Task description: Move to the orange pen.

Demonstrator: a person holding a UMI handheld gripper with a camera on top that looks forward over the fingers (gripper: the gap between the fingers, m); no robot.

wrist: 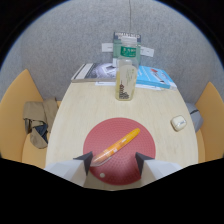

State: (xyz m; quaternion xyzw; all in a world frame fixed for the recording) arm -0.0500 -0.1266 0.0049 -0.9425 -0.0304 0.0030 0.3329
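Note:
An orange pen (117, 145) lies slantwise on a round red mat (120, 149) on the pale wooden table (90, 107). Its pale cap end points toward the left finger and its orange end points away to the right. My gripper (119, 161) is open just above the near half of the mat. The left fingertip (86, 160) sits beside the pen's near end and the right fingertip (143, 160) is apart from it. The pen's near end reaches in between the fingers with a gap on both sides.
A tall clear glass (125, 80) with a printed pagoda stands at the far middle of the table. Behind it are a magazine (92, 71), a blue booklet (154, 76) and a clear stand (127, 45). A small white object (178, 122) lies at the right edge. Yellow seats flank the table.

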